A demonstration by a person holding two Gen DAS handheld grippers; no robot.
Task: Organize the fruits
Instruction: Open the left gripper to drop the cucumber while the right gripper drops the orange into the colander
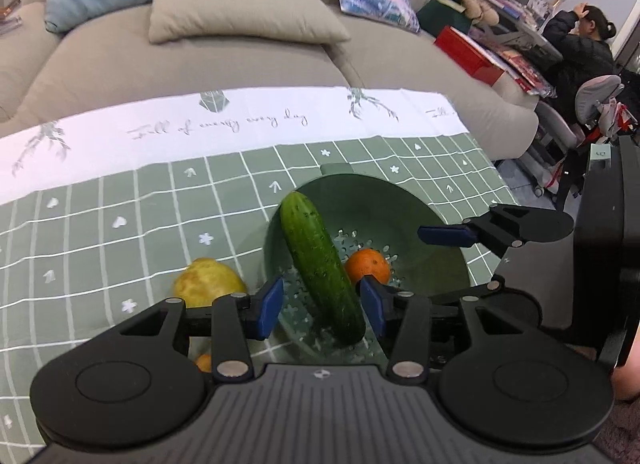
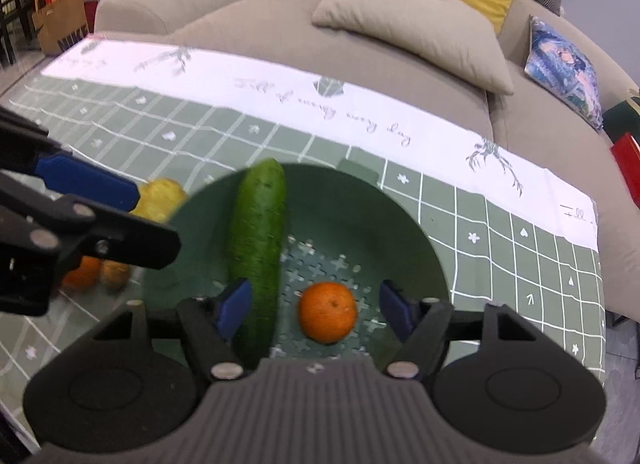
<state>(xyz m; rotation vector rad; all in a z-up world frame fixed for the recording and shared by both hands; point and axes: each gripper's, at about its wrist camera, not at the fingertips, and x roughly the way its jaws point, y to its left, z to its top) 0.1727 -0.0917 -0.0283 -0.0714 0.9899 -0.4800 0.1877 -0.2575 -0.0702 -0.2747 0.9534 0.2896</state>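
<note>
The left gripper (image 1: 322,306) stands open, its fingers either side of the cucumber (image 1: 320,268) in the bowl (image 1: 400,199). The cucumber's length points straight ahead. The right gripper (image 2: 314,310), also open, hovers beside, over the orange (image 2: 327,312).

Beige sofa (image 1: 208,63) w/ blue, yellow, tan & patterned cushions behind green-checked tablecloth (image 1: 120,199); cluttered desk (image 1: 516,35) far right, seated person (image 1: 580,43).

The left gripper (image 1: 323,307) hides most of a small orange fruit (image 1: 204,362) beside the bowl (image 1: 404,199).
</note>
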